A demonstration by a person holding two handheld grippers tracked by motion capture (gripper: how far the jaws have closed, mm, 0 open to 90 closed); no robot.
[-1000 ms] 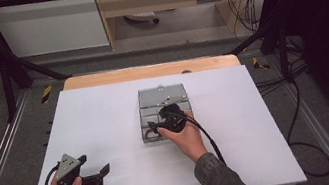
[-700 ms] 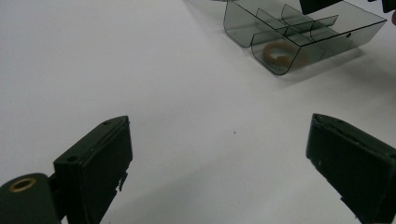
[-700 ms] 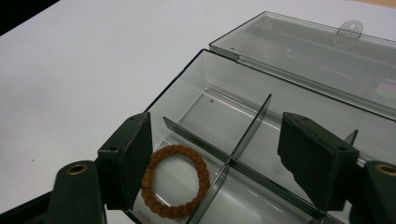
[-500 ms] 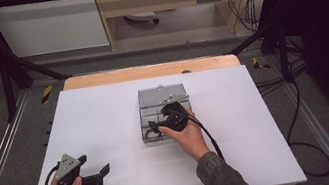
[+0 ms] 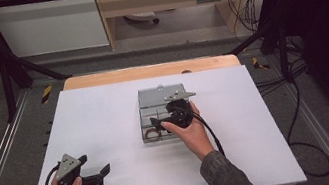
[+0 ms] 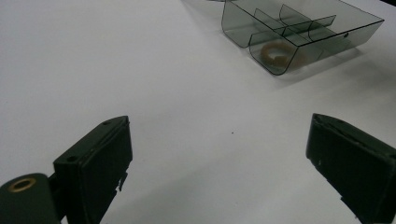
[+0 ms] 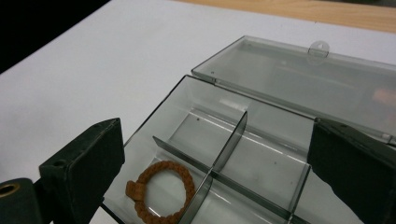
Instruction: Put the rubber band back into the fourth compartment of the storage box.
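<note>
A clear grey compartment box (image 5: 147, 106) lies mid-table with its lid (image 5: 160, 94) folded open at the far side. A brown braided bracelet (image 5: 151, 134) rests in its near-left compartment, and the other compartments look bare. My right gripper (image 5: 164, 115) hovers low over the box, open, with nothing between its jaws. The right gripper view looks down on the bracelet (image 7: 161, 191), the dividers and the lid (image 7: 299, 74). My left gripper (image 5: 101, 176) is held open near the table's front left, pointing toward the box (image 6: 299, 35) and its bracelet (image 6: 278, 51).
White table sheet (image 5: 97, 124) spreads around the box, with a wooden strip (image 5: 149, 71) along its far edge. Metal rails run down both sides of the table. Cables hang at the right (image 5: 300, 100).
The right hand and its gripper have shifted very slightly over the box. The left gripper has stayed where it was.
</note>
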